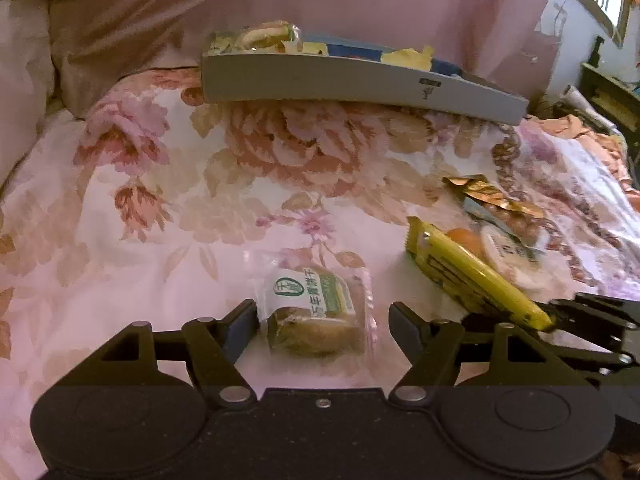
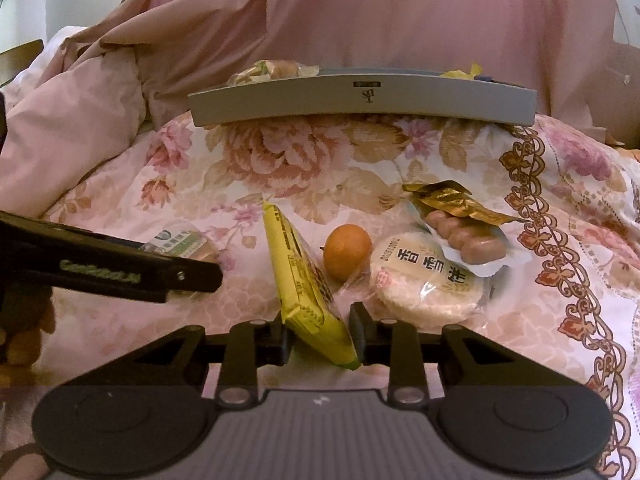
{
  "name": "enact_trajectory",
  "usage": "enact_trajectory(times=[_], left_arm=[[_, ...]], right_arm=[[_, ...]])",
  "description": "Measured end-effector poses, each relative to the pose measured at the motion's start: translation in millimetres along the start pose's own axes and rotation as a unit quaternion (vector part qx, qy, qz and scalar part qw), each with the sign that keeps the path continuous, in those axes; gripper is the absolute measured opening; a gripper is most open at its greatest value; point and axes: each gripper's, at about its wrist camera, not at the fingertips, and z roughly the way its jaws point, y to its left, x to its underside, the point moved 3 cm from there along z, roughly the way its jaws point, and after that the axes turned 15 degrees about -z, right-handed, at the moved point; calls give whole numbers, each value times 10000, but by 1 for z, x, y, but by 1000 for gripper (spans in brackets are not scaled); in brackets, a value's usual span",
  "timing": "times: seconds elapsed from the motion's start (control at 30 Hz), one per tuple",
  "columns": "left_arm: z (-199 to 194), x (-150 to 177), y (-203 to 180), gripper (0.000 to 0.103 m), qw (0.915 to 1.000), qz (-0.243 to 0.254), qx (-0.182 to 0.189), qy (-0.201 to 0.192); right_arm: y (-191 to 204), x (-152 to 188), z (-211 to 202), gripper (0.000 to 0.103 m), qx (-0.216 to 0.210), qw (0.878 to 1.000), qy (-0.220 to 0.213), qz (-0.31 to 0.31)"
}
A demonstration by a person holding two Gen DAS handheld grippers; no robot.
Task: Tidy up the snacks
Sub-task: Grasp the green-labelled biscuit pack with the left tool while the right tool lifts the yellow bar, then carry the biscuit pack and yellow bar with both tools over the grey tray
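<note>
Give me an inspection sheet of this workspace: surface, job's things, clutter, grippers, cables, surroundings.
Surface: floral bedspread, rumpled.
Job's things: grey tray at the far side, already holding some wrapped snacks. Loose on the bedspread: wrapped cake, yellow snack bar, small orange fruit, round rice cracker, sausage pack.
Clutter: nothing seen.
Grippers: left gripper open, jaws on either side of the wrapped cake, not pressing it. Right gripper has the near end of the yellow snack bar between its jaws; a gap shows on the left side.
Cables: nothing seen.
Surroundings: pink bedding heaped behind the tray; dark furniture at the far right.
</note>
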Motion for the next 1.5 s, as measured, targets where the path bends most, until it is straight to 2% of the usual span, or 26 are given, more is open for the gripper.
enact_trajectory(times=[0.1, 0.3, 0.5, 0.73, 1.0, 1.23, 1.5], left_arm=[[4, 1, -3, 67, 9997, 140, -150, -121], [2, 2, 1, 55, 9994, 223, -115, -234], [-8, 6, 1, 48, 9992, 149, 57, -354], [-17, 16, -9, 47, 9991, 289, 55, -302], [-28, 27, -20, 46, 9959, 777, 17, -454], [-39, 22, -23, 46, 9953, 666, 74, -697], [-51, -4, -35, 46, 9921, 503, 274, -1120]], right_arm=[[0, 0, 0, 32, 5, 10000, -4, 9], [-1, 0, 0, 19, 81, 10000, 0, 8], [15, -3, -3, 15, 245, 9984, -47, -516], [29, -4, -9, 14, 515, 9926, -112, -1093], [29, -7, -17, 14, 573, 9913, -262, -1155], [27, -10, -22, 14, 712, 9894, -411, -1200], [22, -19, -32, 14, 1000, 9830, -697, -1374]])
